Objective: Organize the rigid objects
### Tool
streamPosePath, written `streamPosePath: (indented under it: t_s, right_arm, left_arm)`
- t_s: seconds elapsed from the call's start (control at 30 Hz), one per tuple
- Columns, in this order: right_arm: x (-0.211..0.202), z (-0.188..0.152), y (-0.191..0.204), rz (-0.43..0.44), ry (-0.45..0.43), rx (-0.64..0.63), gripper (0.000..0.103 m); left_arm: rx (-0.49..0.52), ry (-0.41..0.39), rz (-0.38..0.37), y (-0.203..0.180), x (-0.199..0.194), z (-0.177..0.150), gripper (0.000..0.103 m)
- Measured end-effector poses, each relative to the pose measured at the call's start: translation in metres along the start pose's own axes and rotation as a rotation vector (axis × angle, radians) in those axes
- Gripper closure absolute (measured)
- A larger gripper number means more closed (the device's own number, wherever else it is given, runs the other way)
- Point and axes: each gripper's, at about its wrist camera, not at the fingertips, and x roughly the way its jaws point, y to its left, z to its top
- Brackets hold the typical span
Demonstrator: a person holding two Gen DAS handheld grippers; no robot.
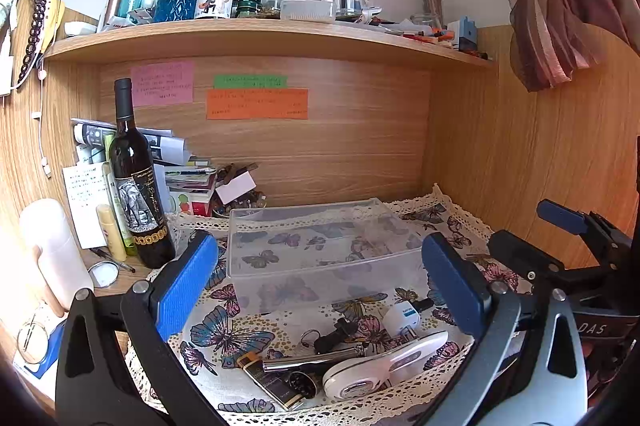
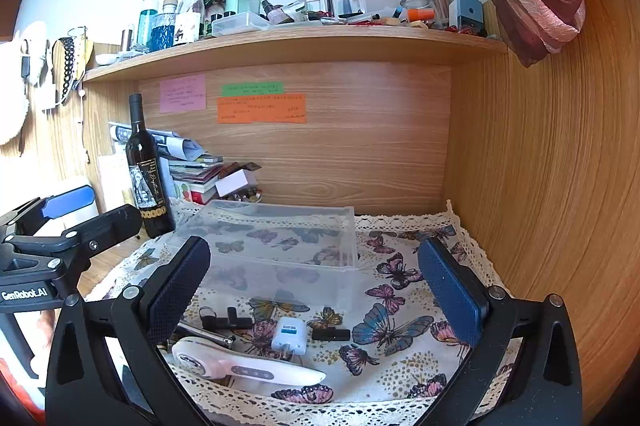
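Observation:
A clear plastic box [image 1: 320,250] [image 2: 276,246] stands empty on a butterfly cloth [image 2: 400,358]. In front of it lie a white handheld device [image 1: 384,366] [image 2: 248,366], a white plug adapter [image 1: 402,318] [image 2: 290,336], a metal rod [image 1: 316,360] [image 2: 208,336], a black clip piece [image 1: 334,336] [image 2: 224,320], a small black bar [image 2: 331,334] and a dark gold-edged case [image 1: 272,382]. My left gripper [image 1: 320,286] is open above these items. My right gripper [image 2: 316,290] is open above them too, empty.
A wine bottle [image 1: 138,186] [image 2: 146,170] stands left of the box, with papers and books [image 1: 188,178] behind it. A shelf [image 1: 260,34] full of bottles runs overhead. Wooden walls close the back and right [image 2: 540,186]. A white bottle [image 1: 52,250] stands far left.

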Motion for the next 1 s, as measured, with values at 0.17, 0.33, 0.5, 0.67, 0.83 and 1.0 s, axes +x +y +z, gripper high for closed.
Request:
streamPosePath:
  t_s: [0.17,0.33,0.5,0.67,0.83,1.0]
  right_arm:
    - [0.0003,0.0,0.0,0.001,0.003,0.0,0.0]
    - [0.0004,0.0003,0.0006,0.004,0.008,0.002,0.0]
    - [0.0007,0.0002,0.0005,0.004,0.008,0.004,0.0]
    - [0.0007,0.0001,0.001,0.006,0.009,0.008,0.0]
    - [0.0008,-0.0003,0.0008,0.007,0.01,0.008,0.0]
    - [0.0008,-0.0005,0.001,0.007,0.009,0.008,0.0]
  left_arm:
    - [0.002,0.002,-0.006,-0.0001,-0.0012,-0.0013,0.0]
    - [0.001,0.003,-0.009,0.0,-0.001,-0.0019,0.0]
    - [0.0,0.001,-0.01,0.0004,-0.001,-0.0024,0.0]
    - [0.0,0.0,-0.01,0.0002,-0.0014,-0.0024,0.0]
    - [-0.001,0.0,-0.012,0.0,-0.002,-0.002,0.0]
    - [0.0,0.001,-0.011,-0.0006,-0.0018,-0.002,0.0]
